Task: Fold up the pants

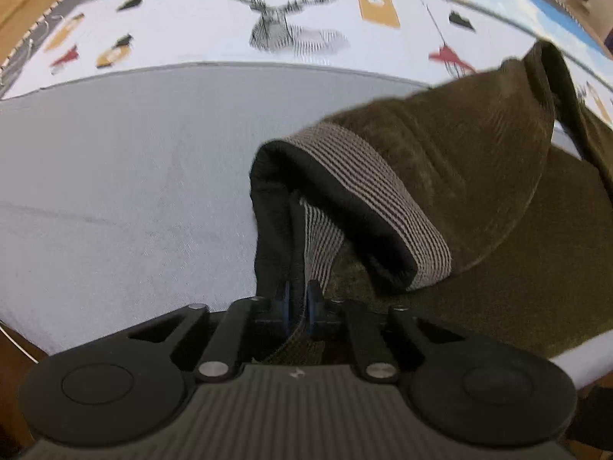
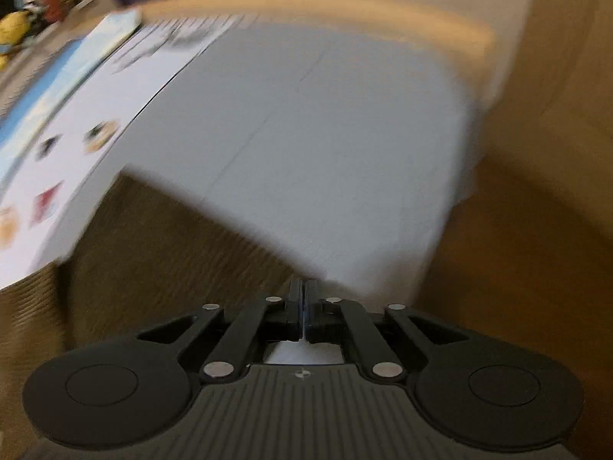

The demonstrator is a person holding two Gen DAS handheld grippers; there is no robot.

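Observation:
Olive corduroy pants [image 1: 479,176] lie at the right of the left wrist view, their grey ribbed waistband [image 1: 383,191] with black lining turned up toward the camera. My left gripper [image 1: 299,295] is shut on a fold of that waistband, and the cloth hangs up from the pads. The right wrist view is blurred. There my right gripper [image 2: 302,287] has its fingers together at the corner of a stretched sheet of the same olive pants [image 2: 153,260], which spreads away to the lower left. The cloth's edge runs straight into the fingertips.
A pale grey sheet [image 1: 134,191] covers the surface under the pants. Behind it lies a white cloth printed with a deer and tags [image 1: 276,23]. A tan wooden rail [image 2: 345,0] bounds the far side. Brown floor [image 2: 536,230] lies to the right, and clutter [image 2: 23,27] sits at the top left.

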